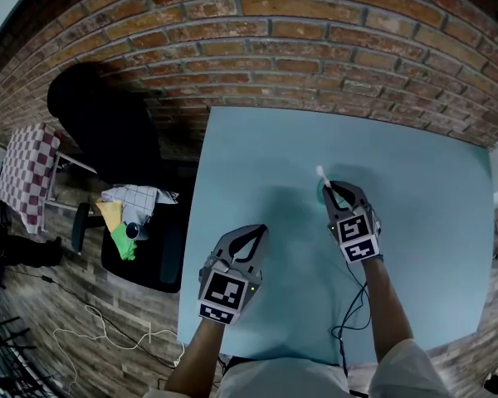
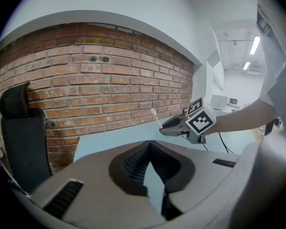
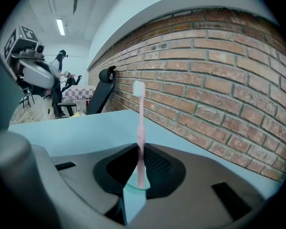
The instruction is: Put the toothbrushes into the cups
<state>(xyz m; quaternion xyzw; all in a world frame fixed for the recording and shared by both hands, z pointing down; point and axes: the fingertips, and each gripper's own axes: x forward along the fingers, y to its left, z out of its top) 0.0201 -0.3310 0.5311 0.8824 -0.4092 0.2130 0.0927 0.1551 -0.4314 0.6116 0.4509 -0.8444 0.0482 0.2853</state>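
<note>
A pink toothbrush (image 1: 321, 173) with a white head stands upright, its lower end inside a small teal cup (image 1: 318, 192) on the light blue table (image 1: 432, 222). My right gripper (image 1: 335, 191) is shut on the brush's handle just above the cup. In the right gripper view the toothbrush (image 3: 140, 128) rises between the closed jaws of the right gripper (image 3: 139, 149), with the cup's rim (image 3: 133, 194) below. My left gripper (image 1: 256, 232) hovers over the table to the left, shut and empty. From the left gripper (image 2: 150, 146) I see the right gripper (image 2: 163, 127) and the brush (image 2: 155, 116).
A brick wall (image 1: 315, 48) runs along the table's far edge. Off the table's left edge stands a black office chair (image 1: 108, 131) with green, yellow and checked cloths (image 1: 129, 214) on its seat. A cable (image 1: 353, 305) trails from the right gripper toward the near edge.
</note>
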